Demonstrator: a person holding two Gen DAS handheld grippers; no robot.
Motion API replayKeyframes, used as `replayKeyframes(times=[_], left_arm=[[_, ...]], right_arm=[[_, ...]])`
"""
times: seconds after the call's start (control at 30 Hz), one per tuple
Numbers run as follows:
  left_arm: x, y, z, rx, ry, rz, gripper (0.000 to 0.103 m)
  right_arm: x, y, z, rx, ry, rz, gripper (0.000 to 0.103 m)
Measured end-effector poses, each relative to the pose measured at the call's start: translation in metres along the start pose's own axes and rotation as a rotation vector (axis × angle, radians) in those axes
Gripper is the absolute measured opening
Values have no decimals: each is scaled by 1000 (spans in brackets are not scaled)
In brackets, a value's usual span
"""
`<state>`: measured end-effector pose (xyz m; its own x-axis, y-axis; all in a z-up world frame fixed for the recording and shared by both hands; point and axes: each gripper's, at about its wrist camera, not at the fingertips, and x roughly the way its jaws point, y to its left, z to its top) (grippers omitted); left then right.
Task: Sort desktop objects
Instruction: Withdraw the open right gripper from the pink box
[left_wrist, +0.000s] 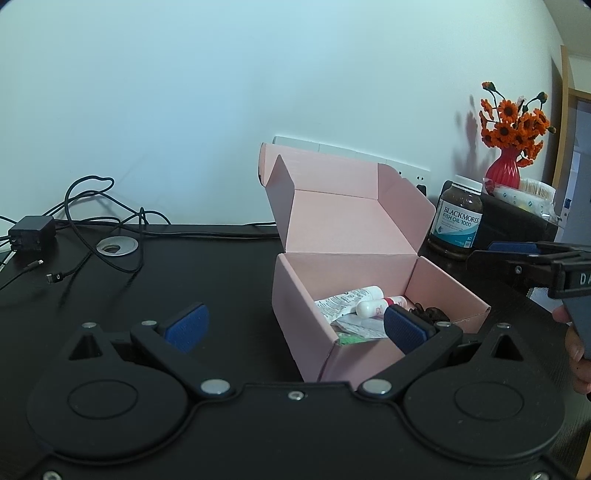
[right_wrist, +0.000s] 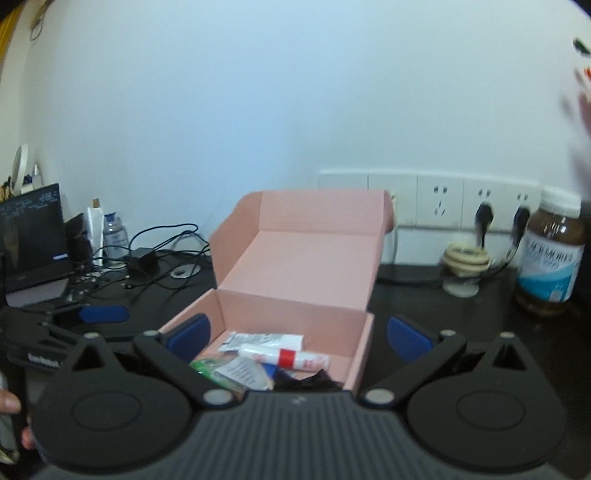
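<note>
An open pink cardboard box (left_wrist: 354, 266) (right_wrist: 295, 258) stands on the black desk with its lid tipped back. Inside lie a white tube with a red band (right_wrist: 284, 356) (left_wrist: 376, 305), a white sachet (right_wrist: 255, 339), a green packet (right_wrist: 207, 367) and a dark crumpled item (right_wrist: 314, 382). My left gripper (left_wrist: 295, 328) is open, straddling the box's near left corner with nothing between its fingers. My right gripper (right_wrist: 299, 338) is open too, its left finger inside the box and its right finger outside the right wall. Neither touches an object.
A brown fish oil bottle (left_wrist: 460, 218) (right_wrist: 550, 254) stands right of the box, beside a black bin (left_wrist: 517, 218) and a red vase of orange flowers (left_wrist: 504, 170). Cables and a charger (left_wrist: 31, 232) lie at the left. Wall sockets (right_wrist: 439, 199), a beige roll (right_wrist: 465, 262) and a screen (right_wrist: 33, 229) are further back.
</note>
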<state>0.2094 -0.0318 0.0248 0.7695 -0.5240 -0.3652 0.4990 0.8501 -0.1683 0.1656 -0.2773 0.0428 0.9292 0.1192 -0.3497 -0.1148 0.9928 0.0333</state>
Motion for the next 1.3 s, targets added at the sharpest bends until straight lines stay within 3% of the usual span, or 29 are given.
replayKeyframes(times=[0.17, 0.33, 0.53, 0.8, 0.97, 1.07, 1.3], left_arm=[[0, -1, 0, 8, -3, 2, 103], [0, 0, 0, 2, -3, 3, 103], [-1, -1, 0, 4, -6, 4, 103], [-4, -9, -1, 52, -20, 12, 103], [-5, -10, -2, 62, -22, 14, 103], [-3, -9, -1, 55, -12, 9, 103], [-1, -4, 0, 33, 1, -2, 103]], right_arm=[[-4, -6, -6, 20, -16, 1, 102], [-8, -24, -21, 171, -6, 58, 102], [-18, -39, -38, 261, -27, 67, 102], [-27, -29, -45, 174, -49, 3, 102], [-30, -19, -47, 126, -74, 57, 102], [-31, -14, -48, 104, -68, 42, 102], [-32, -24, -50, 175, -67, 5, 102]])
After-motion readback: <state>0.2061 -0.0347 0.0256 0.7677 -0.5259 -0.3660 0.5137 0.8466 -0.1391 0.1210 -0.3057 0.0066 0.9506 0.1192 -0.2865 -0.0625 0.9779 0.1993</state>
